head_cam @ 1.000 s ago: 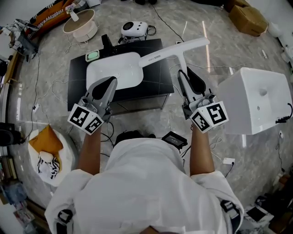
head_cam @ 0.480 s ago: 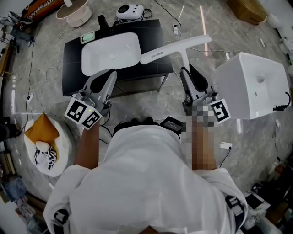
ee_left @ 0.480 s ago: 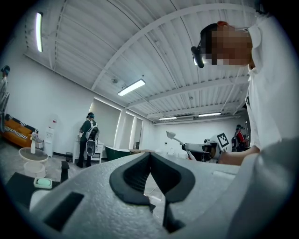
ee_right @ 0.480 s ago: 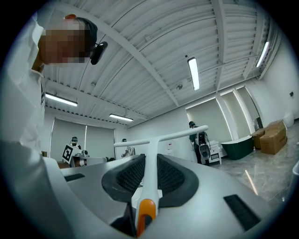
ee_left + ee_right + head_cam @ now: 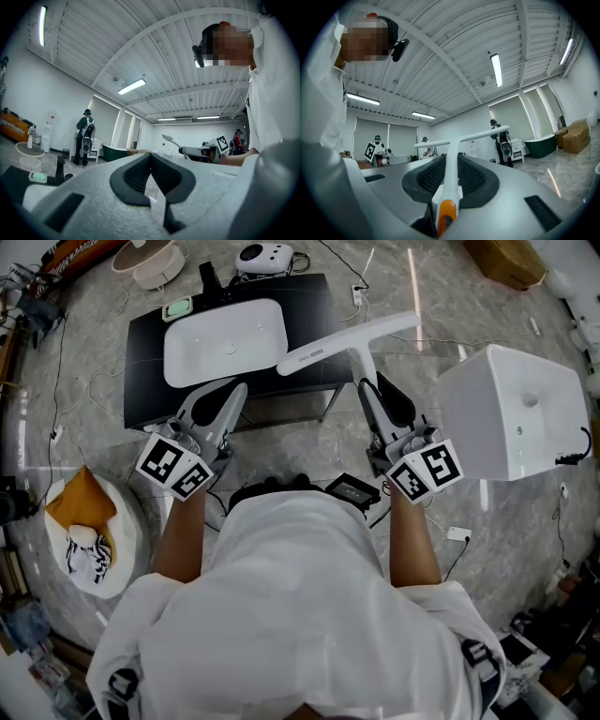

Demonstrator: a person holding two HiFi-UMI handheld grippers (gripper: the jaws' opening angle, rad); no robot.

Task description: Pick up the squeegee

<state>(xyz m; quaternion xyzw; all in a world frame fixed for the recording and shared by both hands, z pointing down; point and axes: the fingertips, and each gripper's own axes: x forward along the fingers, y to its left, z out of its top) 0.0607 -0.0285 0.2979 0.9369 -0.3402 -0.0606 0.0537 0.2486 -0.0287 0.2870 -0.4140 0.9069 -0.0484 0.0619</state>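
The right hand-held gripper point(image 5: 373, 390) is clamping the squeegee point(image 5: 349, 337) by its handle, holding it in the air with the blade at 12 o'clock, by the black surface point(image 5: 145, 401); the left hand-held gripper point(image 5: 228, 395) is hovering at its 9 o'clock, jaws together, empty.

Overhead, the right gripper point(image 5: 375, 388) hides the lower handle of the squeegee point(image 5: 328, 349) from me. The top edge crops the cardboard box point(image 5: 508, 261).
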